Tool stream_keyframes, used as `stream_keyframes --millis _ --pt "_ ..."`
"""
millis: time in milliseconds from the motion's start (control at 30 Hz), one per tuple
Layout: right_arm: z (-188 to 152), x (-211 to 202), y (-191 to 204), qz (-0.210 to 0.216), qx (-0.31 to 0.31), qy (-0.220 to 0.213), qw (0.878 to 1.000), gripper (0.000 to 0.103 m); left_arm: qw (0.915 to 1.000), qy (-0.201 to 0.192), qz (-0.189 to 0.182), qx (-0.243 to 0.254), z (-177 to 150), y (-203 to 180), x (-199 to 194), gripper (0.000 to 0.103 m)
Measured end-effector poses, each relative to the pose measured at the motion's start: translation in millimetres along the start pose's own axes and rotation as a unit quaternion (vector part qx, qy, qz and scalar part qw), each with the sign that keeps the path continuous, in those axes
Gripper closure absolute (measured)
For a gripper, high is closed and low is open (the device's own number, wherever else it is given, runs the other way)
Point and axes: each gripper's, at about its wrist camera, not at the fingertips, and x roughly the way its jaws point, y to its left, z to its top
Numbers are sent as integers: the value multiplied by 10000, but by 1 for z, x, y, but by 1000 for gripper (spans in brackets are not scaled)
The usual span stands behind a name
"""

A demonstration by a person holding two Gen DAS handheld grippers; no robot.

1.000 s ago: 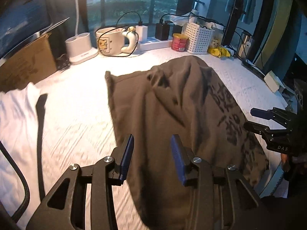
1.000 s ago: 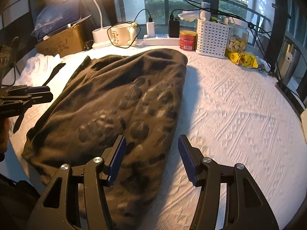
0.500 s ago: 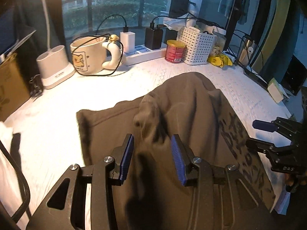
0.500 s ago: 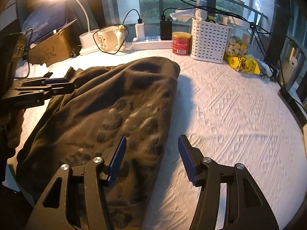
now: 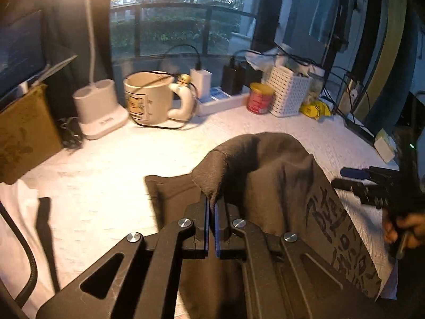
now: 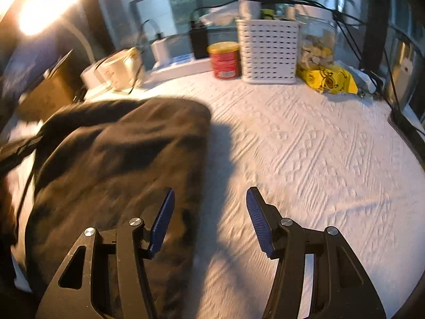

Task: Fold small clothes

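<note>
A dark brown printed garment (image 5: 287, 186) lies on the white textured tabletop (image 5: 119, 164). My left gripper (image 5: 211, 207) is shut on a raised fold of its cloth, which bunches up just above the blue pads. In the right wrist view the same garment (image 6: 119, 159) covers the left half, blurred by motion. My right gripper (image 6: 209, 207) stands open over the garment's right edge, its left finger above the cloth and its right finger above bare table, nothing pinched. That right gripper (image 5: 356, 179) also shows at the right edge of the left wrist view, with a hand behind it.
Along the back stand a large mug (image 5: 151, 99), a white lamp base (image 5: 98, 109), a power strip (image 5: 220, 101), a red can (image 6: 225, 59), a white perforated basket (image 6: 268, 50) and a yellow packet (image 6: 326, 78). A cardboard box (image 5: 24, 133) and white cloth (image 5: 16, 226) sit left.
My left gripper went from open to shut on a fold of the garment and moved toward the back. The right gripper shifted forward along the garment's right edge, still open.
</note>
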Motion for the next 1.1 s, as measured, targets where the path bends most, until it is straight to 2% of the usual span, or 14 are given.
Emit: stream_keyframes --millis 200,400,467,500,533,567,633,700,933,1100 --pt "36 22 -22 360 677 -112 9970 44 9997 142 -9 -186 -1 24 5 101" --pt "59 42 -15 607 714 -74 9956 46 9989 419 -108 -175 -9 31 22 101" --pt "64 50 -11 696 666 4 9953 55 9986 472 -151 -158 -11 32 24 101" --pt "65 55 -10 738 648 59 9951 66 9985 507 -174 -145 -11 33 26 101" --pt "66 60 -9 817 646 127 9945 73 9983 525 -191 -141 -12 34 28 101" --pt "66 65 -8 898 661 182 9936 74 9982 551 -207 -141 -13 35 30 101" --pt "68 71 -8 1035 692 235 9919 86 9978 588 -263 -159 -14 36 33 101" --pt "72 71 -9 1061 643 150 9922 90 9976 601 -290 -168 -14 37 36 101" --pt "102 67 1 1108 254 -214 9933 92 9979 531 -310 -203 -8 40 36 101" --pt "102 86 8 792 38 -15 9969 91 9963 775 -73 -373 -14 48 51 100"
